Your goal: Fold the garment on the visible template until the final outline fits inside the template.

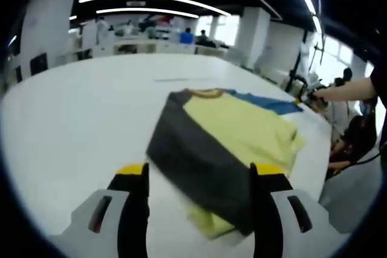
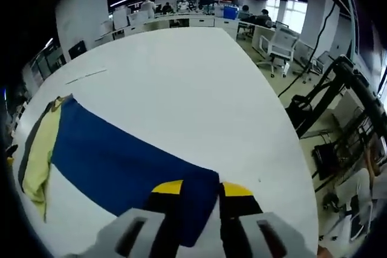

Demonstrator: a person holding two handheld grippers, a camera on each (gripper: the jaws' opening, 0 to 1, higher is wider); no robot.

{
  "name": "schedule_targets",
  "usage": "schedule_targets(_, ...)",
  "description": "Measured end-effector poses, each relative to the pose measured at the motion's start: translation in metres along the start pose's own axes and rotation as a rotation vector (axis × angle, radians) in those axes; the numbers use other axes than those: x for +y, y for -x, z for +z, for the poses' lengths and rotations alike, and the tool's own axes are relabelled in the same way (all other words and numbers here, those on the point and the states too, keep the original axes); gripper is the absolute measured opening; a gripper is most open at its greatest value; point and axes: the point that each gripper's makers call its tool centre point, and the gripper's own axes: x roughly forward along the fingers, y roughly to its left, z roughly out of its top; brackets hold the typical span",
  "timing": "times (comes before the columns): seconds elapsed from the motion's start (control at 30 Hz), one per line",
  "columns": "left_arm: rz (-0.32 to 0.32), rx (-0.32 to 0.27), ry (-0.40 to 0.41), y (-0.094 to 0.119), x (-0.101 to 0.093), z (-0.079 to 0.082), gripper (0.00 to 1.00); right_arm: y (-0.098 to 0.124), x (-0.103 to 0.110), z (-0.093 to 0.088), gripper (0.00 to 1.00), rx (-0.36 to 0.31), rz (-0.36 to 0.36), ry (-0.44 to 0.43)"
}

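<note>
The garment (image 1: 233,131) lies flat on the white table (image 1: 84,113). It has a yellow body, a dark grey sleeve folded across its near side, and a blue sleeve (image 1: 266,102) stretched out to the far right. My left gripper (image 1: 201,173) hovers over the near dark grey edge, its jaws wide apart with nothing held. In the right gripper view the blue sleeve (image 2: 121,161) runs flat from the yellow body (image 2: 39,155) toward me. My right gripper (image 2: 201,190) straddles the cuff, its jaws narrowed with a visible gap, and the cloth is not lifted.
A thin pale strip (image 1: 172,80) lies on the table beyond the garment. A person's arm (image 1: 347,92) reaches in at the table's right edge. Chairs and stands (image 2: 338,107) crowd the floor off that edge. Desks and people (image 1: 151,31) fill the far room.
</note>
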Motion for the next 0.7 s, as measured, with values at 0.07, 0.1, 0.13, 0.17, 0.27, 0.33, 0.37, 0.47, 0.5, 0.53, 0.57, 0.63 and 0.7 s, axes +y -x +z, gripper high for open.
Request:
schedule_targets(0.07,0.000,-0.002,0.002,0.001,0.001,0.000,0.64,0.001,-0.001,0.000,0.31,-0.019,-0.004,0.005)
schedule_targets(0.1,0.000,-0.004,0.002,0.001,0.001,0.001,0.64,0.001,-0.001,0.000,0.37,-0.023,-0.005,0.006)
schedule_targets(0.13,0.000,-0.005,0.003,0.001,0.001,0.001,0.64,0.002,-0.001,0.000,0.40,-0.028,-0.006,0.012)
schedule_targets(0.17,0.000,-0.006,0.002,0.001,0.000,0.001,0.64,0.002,-0.001,-0.001,0.44,-0.029,-0.010,0.015)
schedule_targets(0.27,-0.001,-0.012,0.004,0.000,0.000,0.002,0.64,0.004,0.001,0.001,0.52,-0.058,-0.003,0.026)
schedule_targets(0.33,-0.002,-0.012,0.008,0.000,-0.001,0.002,0.64,0.004,0.002,0.002,0.57,-0.069,0.003,0.027)
schedule_targets(0.37,-0.003,-0.013,0.009,0.000,-0.001,0.002,0.64,0.004,0.003,0.002,0.59,-0.074,0.007,0.026)
schedule_targets(0.47,-0.005,-0.016,0.008,0.000,-0.003,0.002,0.64,0.006,0.006,0.004,0.66,-0.099,0.017,0.033)
schedule_targets(0.5,-0.005,-0.018,0.007,0.000,-0.003,0.002,0.64,0.007,0.008,0.005,0.68,-0.109,0.027,0.031)
schedule_targets(0.53,-0.006,-0.020,0.007,0.000,-0.003,0.003,0.64,0.008,0.010,0.007,0.70,-0.124,0.041,0.029)
schedule_targets(0.57,-0.006,-0.023,0.007,0.000,-0.003,0.003,0.64,0.009,0.012,0.008,0.72,-0.135,0.046,0.020)
schedule_targets(0.63,-0.006,-0.032,0.011,-0.001,-0.003,0.004,0.64,0.011,0.019,0.013,0.78,-0.177,0.084,0.021)
schedule_targets(0.7,-0.010,-0.044,0.024,-0.001,-0.003,0.006,0.64,0.014,0.026,0.015,0.84,-0.201,0.120,0.029)
